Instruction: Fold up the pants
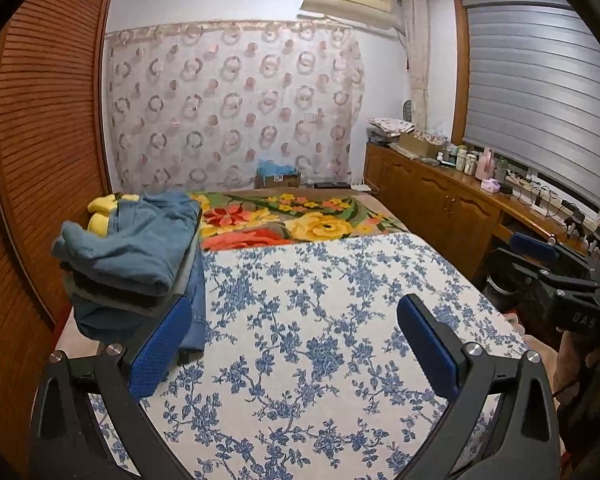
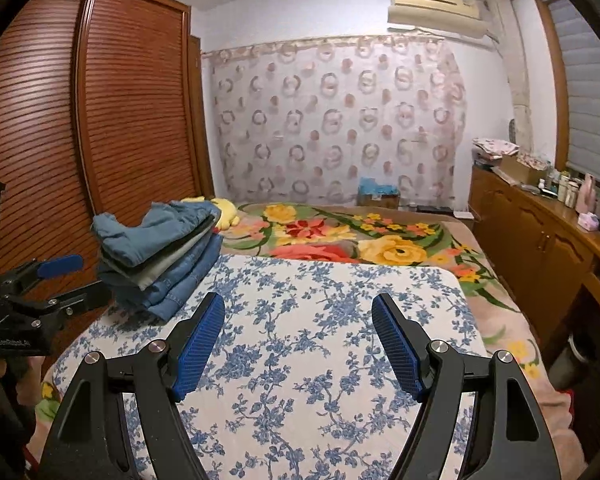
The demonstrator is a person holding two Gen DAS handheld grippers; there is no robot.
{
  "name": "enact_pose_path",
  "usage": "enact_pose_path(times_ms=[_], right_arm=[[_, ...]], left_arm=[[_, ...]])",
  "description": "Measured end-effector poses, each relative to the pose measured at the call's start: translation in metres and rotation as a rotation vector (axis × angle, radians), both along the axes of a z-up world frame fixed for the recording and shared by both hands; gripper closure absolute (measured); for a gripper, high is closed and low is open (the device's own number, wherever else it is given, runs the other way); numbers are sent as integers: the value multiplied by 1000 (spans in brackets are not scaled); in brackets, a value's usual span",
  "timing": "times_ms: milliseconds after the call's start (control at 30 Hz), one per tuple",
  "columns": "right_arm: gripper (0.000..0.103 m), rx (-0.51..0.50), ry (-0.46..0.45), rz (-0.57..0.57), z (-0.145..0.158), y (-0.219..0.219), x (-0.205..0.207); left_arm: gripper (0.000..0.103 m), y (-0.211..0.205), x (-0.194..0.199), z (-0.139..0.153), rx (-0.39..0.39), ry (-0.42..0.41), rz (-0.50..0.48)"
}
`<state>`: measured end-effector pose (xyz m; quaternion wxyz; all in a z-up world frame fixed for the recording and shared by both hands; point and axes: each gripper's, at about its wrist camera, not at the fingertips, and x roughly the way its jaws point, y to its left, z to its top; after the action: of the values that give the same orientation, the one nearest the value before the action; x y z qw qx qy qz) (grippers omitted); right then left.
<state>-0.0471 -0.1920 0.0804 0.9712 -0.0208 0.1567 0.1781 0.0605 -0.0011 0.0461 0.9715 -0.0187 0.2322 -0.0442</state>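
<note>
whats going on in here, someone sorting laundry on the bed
A person is folding pants with a hand-held two-finger gripper in each hand. At this moment both the left gripper and the right gripper are open and empty, held over the blue floral sheet on the bed. A stack of folded pants, mostly denim and blue, sits at the left edge of the sheet by the wooden wardrobe. No unfolded pair lies on the sheet in either view.

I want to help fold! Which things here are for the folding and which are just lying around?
For the job: stack of folded pants; blue-flowered pad; left tongs and right tongs, both open and empty.

Just lying about: yellow plush toy; bottles on the cabinet; cardboard box.
</note>
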Motion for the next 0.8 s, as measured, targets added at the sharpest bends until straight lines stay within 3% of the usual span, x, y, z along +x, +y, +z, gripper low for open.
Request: enact_pose_path(times_ms=[467,800], right_arm=[[25,31,-94,-77,6,-7,-44],[25,30,-94,-92,-1,-4,-41]], left_arm=[[0,-8,-28,27,28,-84,12],[0,-10,-31,28,30,-90,10]])
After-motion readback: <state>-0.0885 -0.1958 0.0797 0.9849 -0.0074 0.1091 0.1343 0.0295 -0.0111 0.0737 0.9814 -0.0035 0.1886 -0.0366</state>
